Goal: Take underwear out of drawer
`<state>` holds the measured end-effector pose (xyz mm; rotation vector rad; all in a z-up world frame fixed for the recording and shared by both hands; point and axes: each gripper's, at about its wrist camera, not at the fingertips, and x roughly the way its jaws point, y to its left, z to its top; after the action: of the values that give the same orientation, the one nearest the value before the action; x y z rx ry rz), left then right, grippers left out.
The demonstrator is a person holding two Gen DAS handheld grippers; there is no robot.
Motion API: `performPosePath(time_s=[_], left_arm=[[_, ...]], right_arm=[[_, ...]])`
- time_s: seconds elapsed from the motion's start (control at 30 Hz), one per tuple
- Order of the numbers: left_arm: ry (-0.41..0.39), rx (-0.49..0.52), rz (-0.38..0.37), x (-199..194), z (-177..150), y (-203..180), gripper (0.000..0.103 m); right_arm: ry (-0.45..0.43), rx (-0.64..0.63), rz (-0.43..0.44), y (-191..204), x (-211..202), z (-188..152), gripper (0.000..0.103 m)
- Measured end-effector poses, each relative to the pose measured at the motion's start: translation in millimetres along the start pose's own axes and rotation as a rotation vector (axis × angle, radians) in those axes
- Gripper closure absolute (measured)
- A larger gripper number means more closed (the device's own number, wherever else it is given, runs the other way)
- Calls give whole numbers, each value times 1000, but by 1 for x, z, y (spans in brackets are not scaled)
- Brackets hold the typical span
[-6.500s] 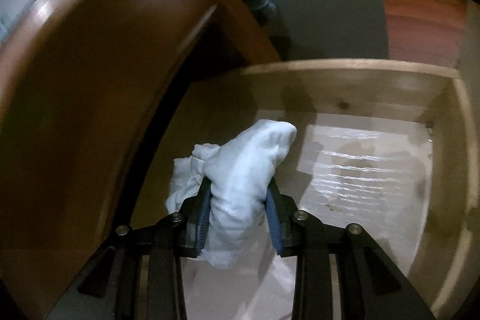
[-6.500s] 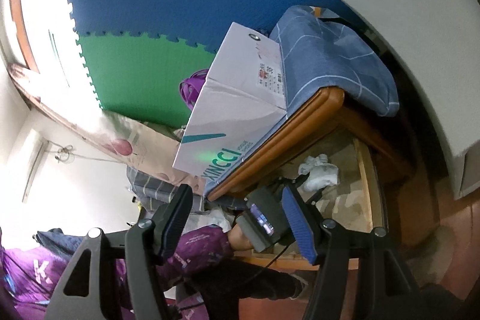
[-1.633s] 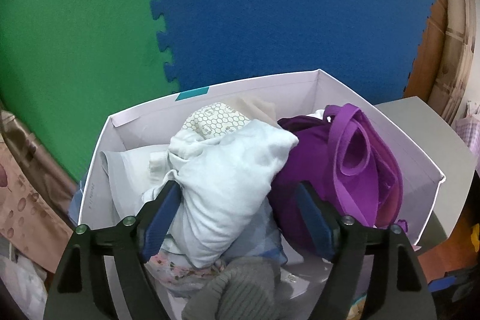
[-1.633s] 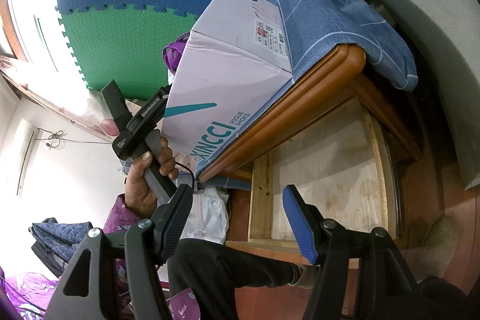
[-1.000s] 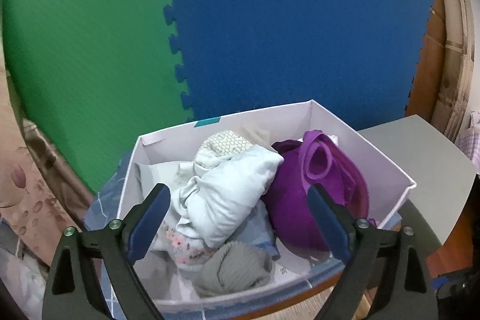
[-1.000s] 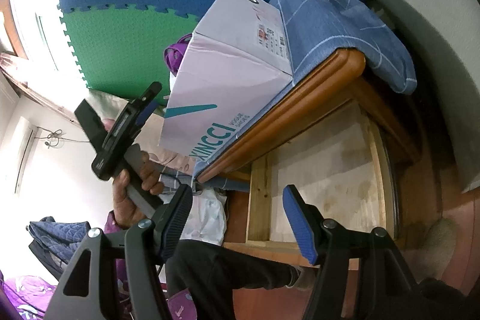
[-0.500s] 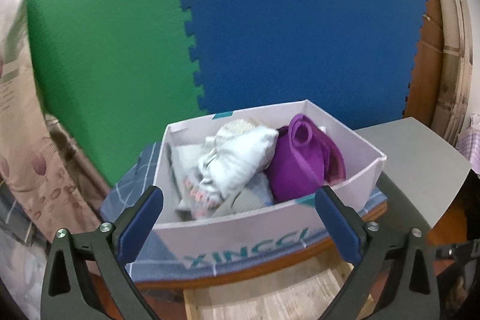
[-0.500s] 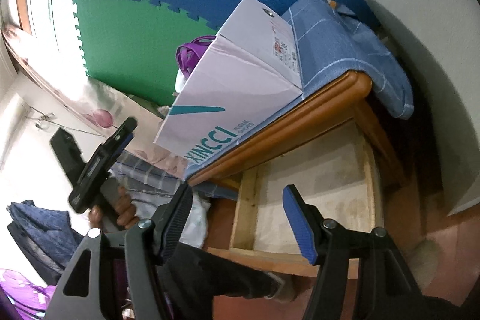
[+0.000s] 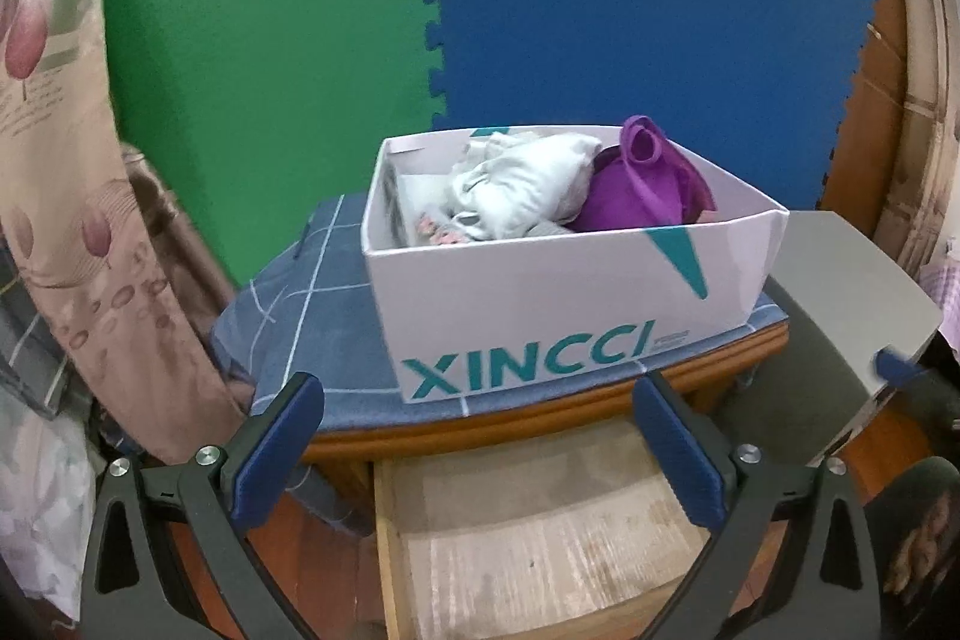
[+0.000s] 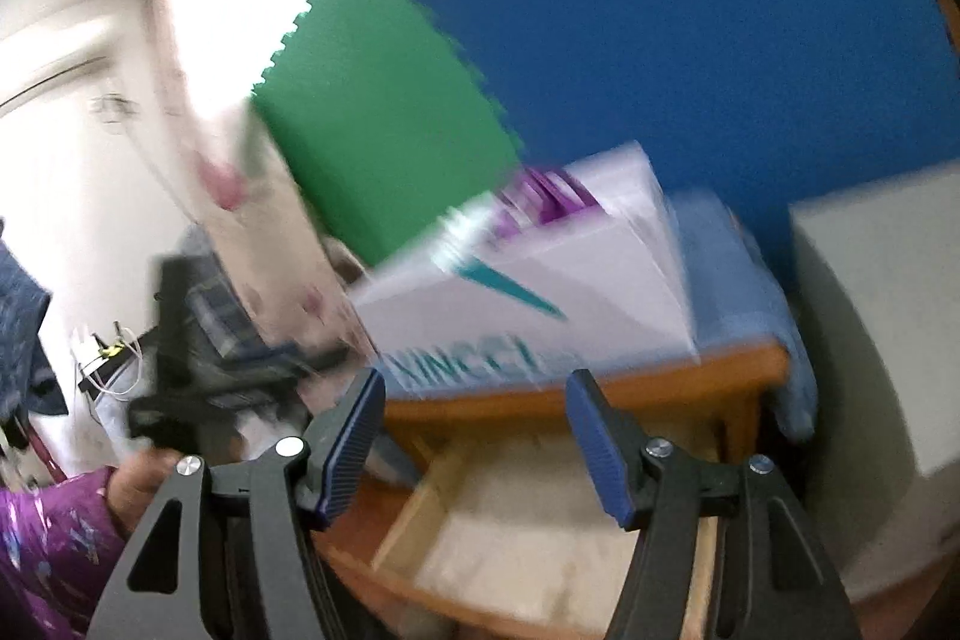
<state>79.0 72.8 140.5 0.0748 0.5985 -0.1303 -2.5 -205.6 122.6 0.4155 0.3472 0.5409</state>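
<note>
Left gripper (image 9: 477, 451) spread wide, nothing between my jaws; pale underwear (image 9: 528, 187) sits in the box (image 9: 540, 304), drawer (image 9: 540, 538) bare.

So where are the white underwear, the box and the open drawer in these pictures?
white underwear (image 9: 528, 187), left wrist view, middle of the bundle in the box.
box (image 9: 540, 298), left wrist view, its front wall.
drawer (image 9: 540, 538), left wrist view, its bare wooden bottom.

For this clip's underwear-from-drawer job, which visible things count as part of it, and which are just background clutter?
Part of the job:
- pale underwear, lying in the white box
- white box on the cabinet top
- open drawer, nothing visible inside
- left gripper, jaws open, nothing between them

Just lying about:
- purple garment in the box
- blue checked cloth
- floral curtain
- grey board
</note>
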Motion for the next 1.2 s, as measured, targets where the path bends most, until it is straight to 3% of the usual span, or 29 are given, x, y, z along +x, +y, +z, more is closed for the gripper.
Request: performPosePath(time_s=[0.03, 0.1, 0.13, 0.27, 0.37, 0.57, 0.67, 0.8, 1.0, 1.2], left_arm=[[4, -6, 0, 0, -2, 2, 1], [12, -15, 6, 2, -4, 7, 1], [12, -18, 7, 2, -5, 8, 1], [13, -31, 8, 2, -7, 15, 1], [7, -56, -1, 0, -10, 18, 1], [-8, -89, -15, -3, -15, 10, 1], [-14, -69, 15, -4, -18, 1, 1], [-4, -72, 61, -2, -22, -4, 1], [47, -101, 140, 2, -31, -9, 0], [-6, -68, 138, -10, -38, -19, 0]], right_arm=[[-43, -27, 2, 8, -4, -2, 39], [-109, -83, 12, 27, -8, -10, 24], [-113, -102, 28, 32, -8, -12, 22], [-63, -174, 44, 46, 0, -14, 22], [-61, -150, 18, 45, 6, -10, 22], [-103, -111, -118, 32, 8, -2, 22], [-114, -76, -152, 25, 10, 4, 22], [-99, -125, -206, 28, 17, 1, 22], [-95, -109, -202, 27, 20, -2, 22], [-46, -87, -189, 22, 27, -6, 22]])
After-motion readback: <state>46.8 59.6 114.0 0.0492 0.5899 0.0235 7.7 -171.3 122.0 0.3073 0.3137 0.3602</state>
